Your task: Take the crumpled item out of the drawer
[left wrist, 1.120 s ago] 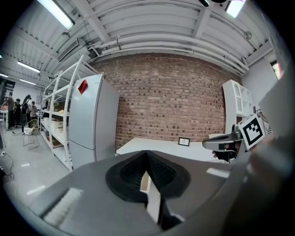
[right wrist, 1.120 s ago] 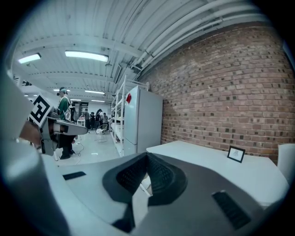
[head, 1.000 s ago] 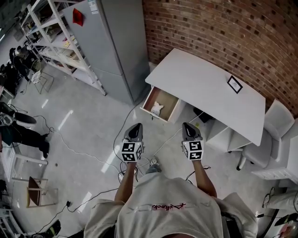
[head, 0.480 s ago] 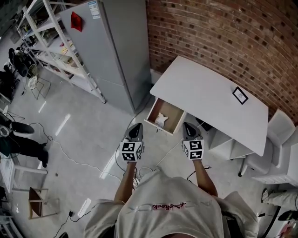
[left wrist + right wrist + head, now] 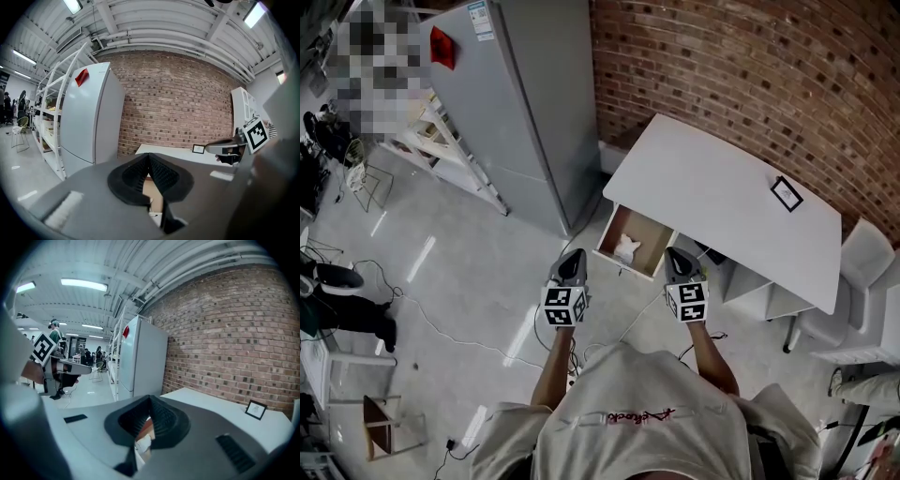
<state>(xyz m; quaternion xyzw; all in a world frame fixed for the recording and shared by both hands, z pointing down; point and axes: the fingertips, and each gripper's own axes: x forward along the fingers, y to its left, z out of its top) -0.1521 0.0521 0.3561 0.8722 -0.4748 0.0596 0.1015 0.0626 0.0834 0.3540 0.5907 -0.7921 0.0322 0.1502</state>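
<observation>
The crumpled white item (image 5: 625,247) lies inside the open wooden drawer (image 5: 649,251) that sticks out from the white desk (image 5: 722,192). Both grippers hover side by side just short of the drawer's front. My left gripper (image 5: 574,254) is to the drawer's lower left, and my right gripper (image 5: 675,253) is at its right front corner. Neither touches the item. In the left gripper view the gripper (image 5: 149,159) has its jaws together and holds nothing. The right gripper (image 5: 150,401) looks the same in its own view, with the white item (image 5: 143,444) showing below it.
A small black picture frame (image 5: 787,193) stands on the desk. A tall grey fridge (image 5: 511,103) stands left of the desk against the brick wall, with white shelving (image 5: 441,141) beyond it. Cables (image 5: 441,314) run over the floor. White chairs (image 5: 862,258) sit at the right.
The person has stepped closer to the desk. The drawer and the crumpled item now lie nearer both grippers. The jaws have stayed together.
</observation>
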